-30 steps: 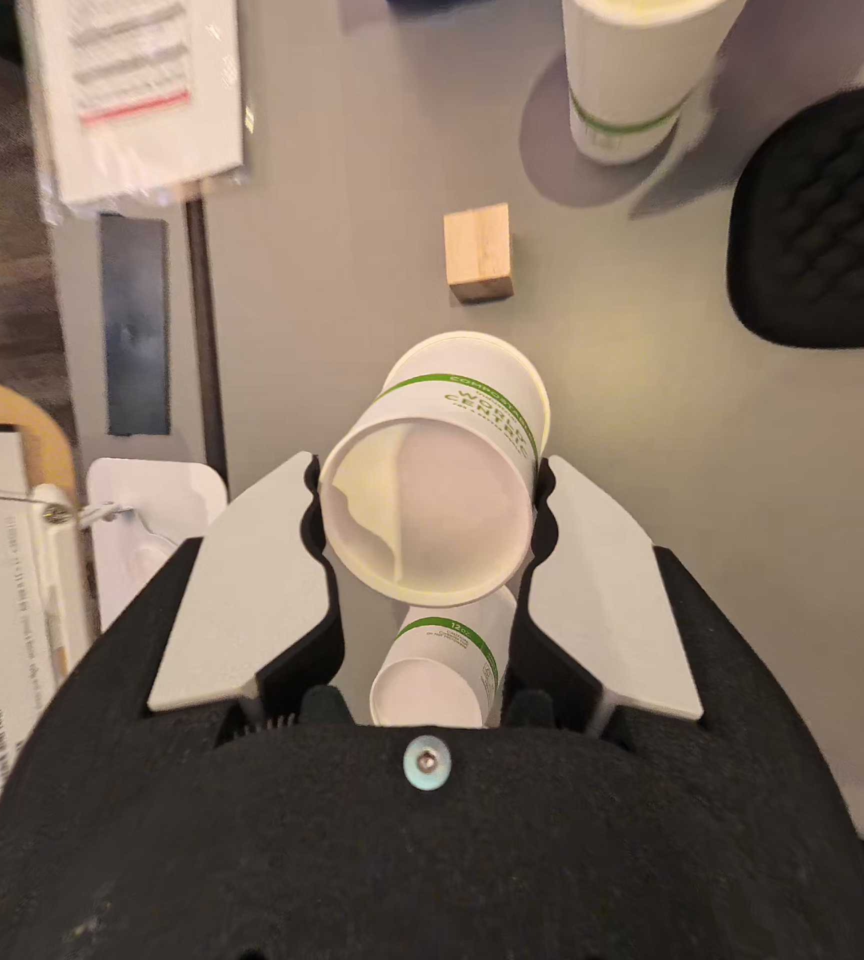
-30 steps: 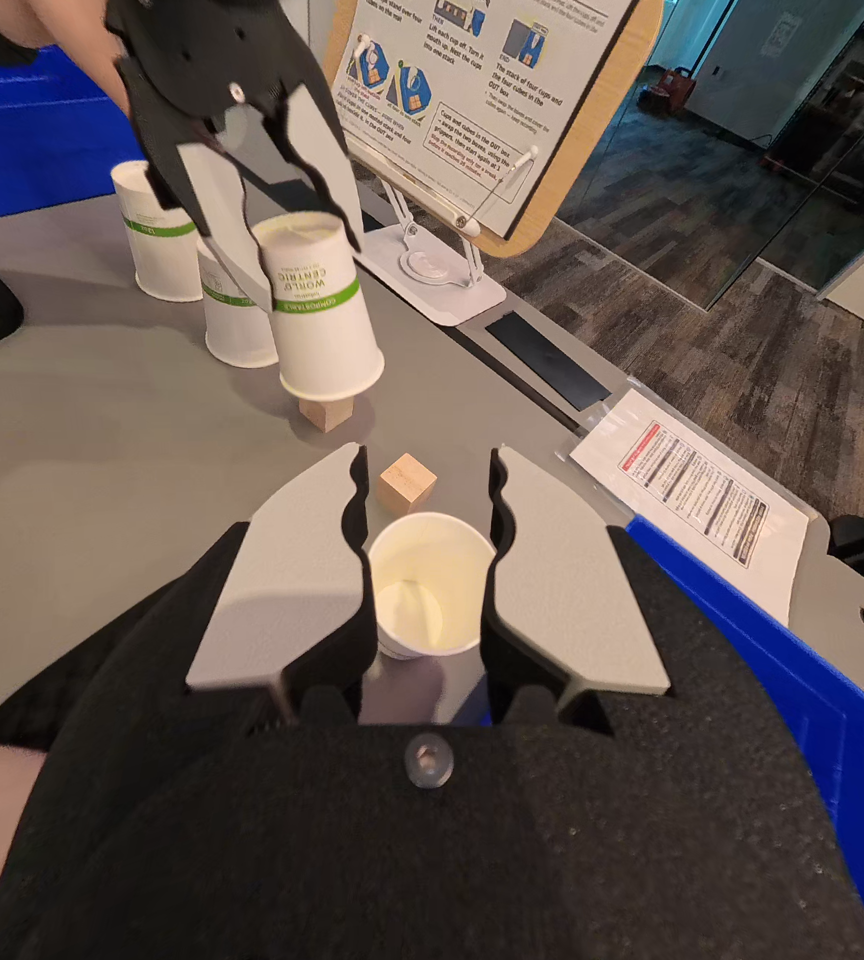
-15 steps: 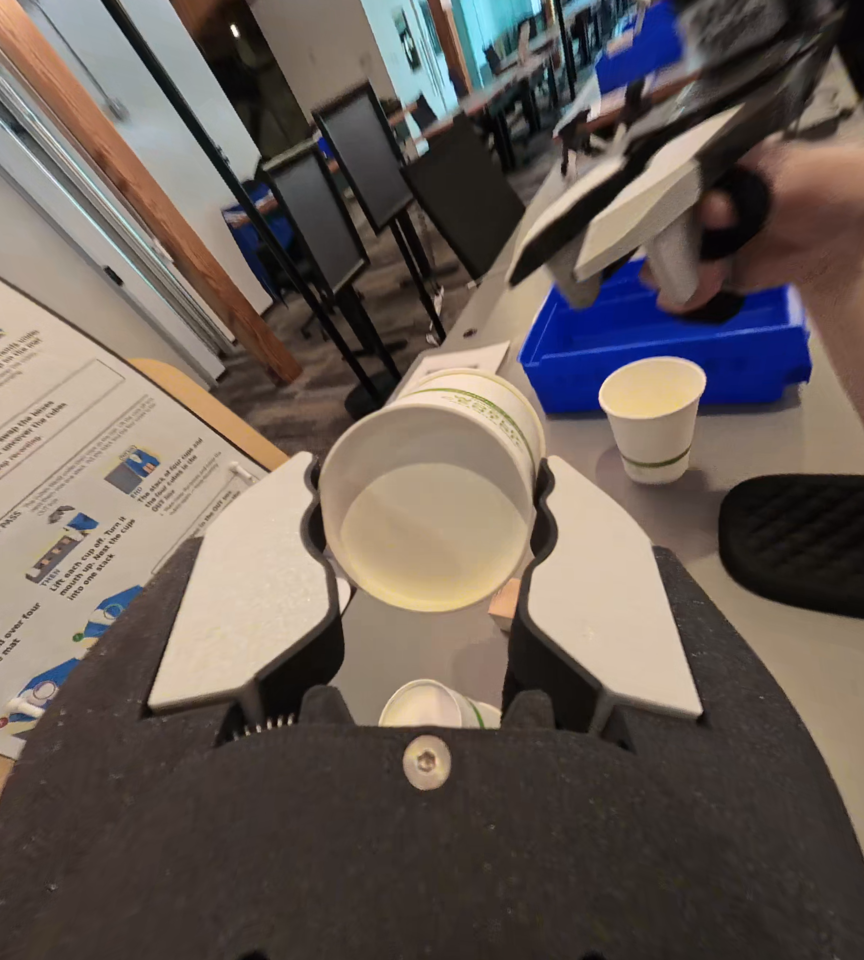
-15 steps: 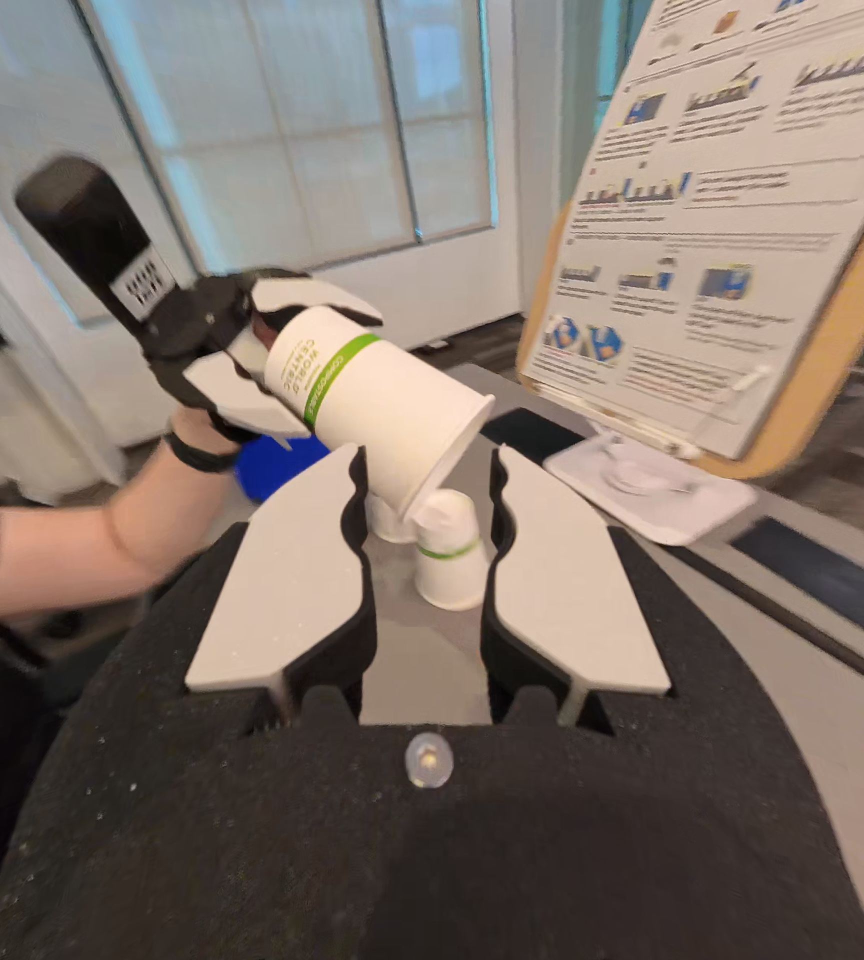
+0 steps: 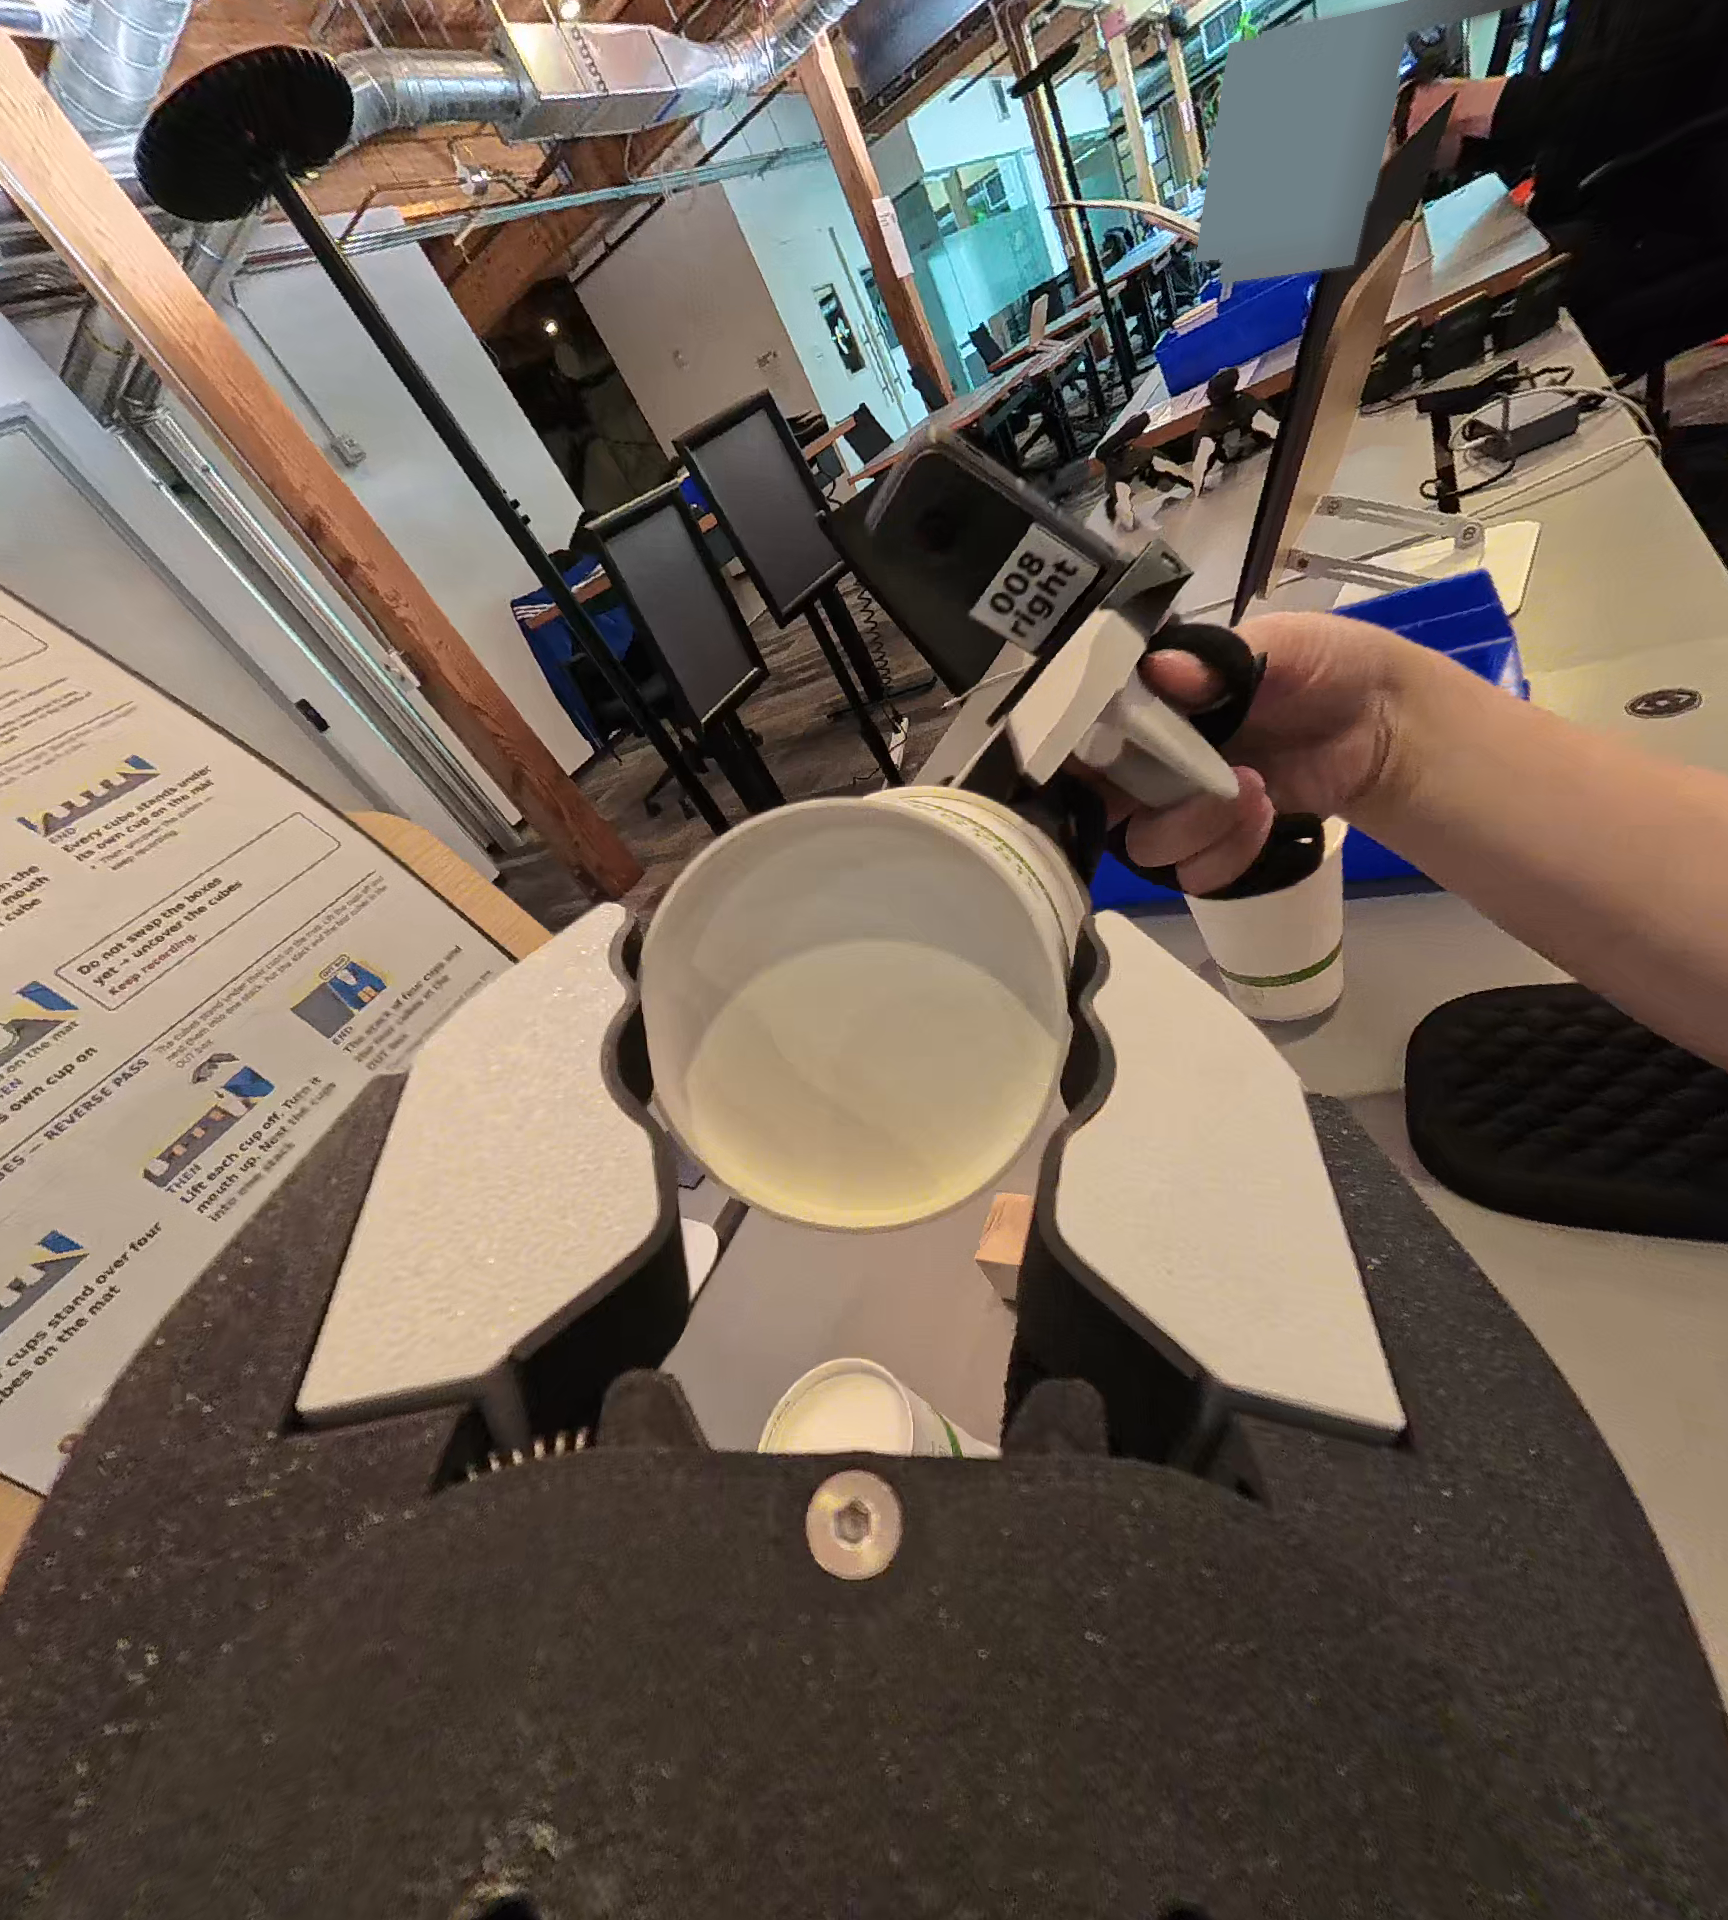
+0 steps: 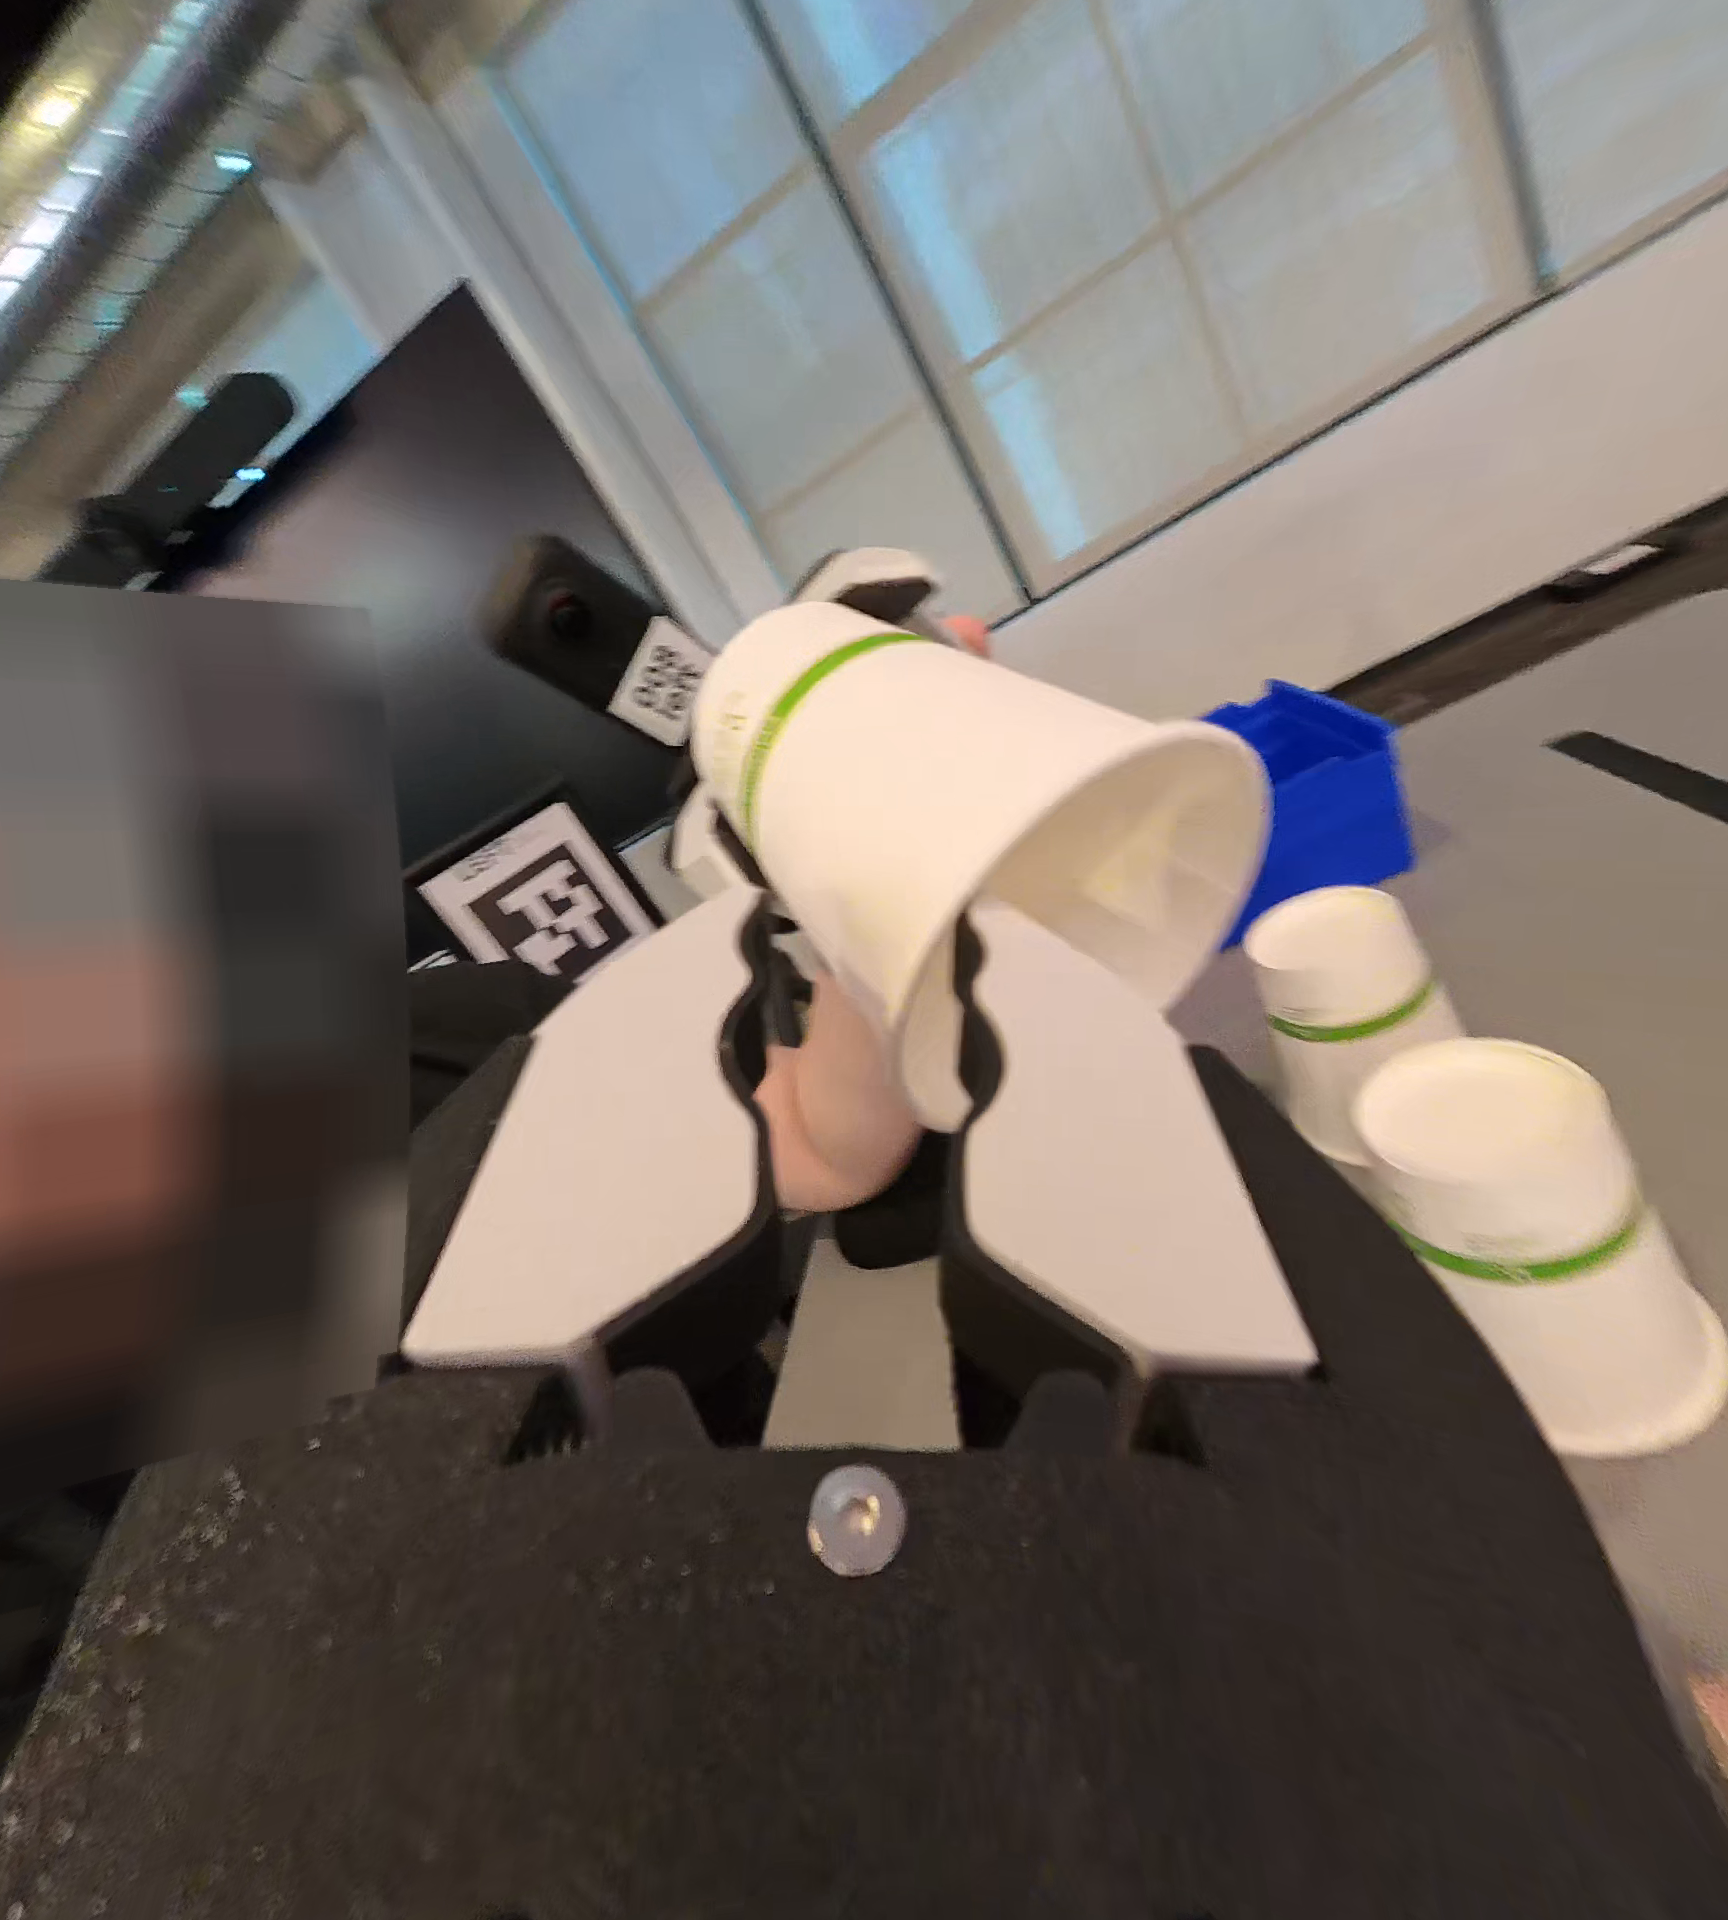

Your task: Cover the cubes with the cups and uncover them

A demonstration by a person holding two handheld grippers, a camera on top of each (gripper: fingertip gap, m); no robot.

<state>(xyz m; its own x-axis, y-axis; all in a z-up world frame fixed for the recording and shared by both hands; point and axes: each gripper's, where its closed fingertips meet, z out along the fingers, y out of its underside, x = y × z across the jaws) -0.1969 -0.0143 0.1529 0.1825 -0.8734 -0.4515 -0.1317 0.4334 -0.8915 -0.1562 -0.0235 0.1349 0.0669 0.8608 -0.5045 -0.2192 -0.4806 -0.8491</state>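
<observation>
Sideways, paper cup (image 5: 855, 1049) between left tool (image 5: 855, 1039) fingers

White cup (image 5: 855, 1049) tilted aloft, cube (image 5: 1003, 1243) uncovered

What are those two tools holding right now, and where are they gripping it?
The left tool pinches a white paper cup by its side walls near the base; the right tool holds nothing.

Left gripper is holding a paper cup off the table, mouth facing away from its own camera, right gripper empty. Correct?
Not quite. In the left wrist view the cup held by the left gripper has its mouth facing the camera. The right gripper is empty.
</observation>
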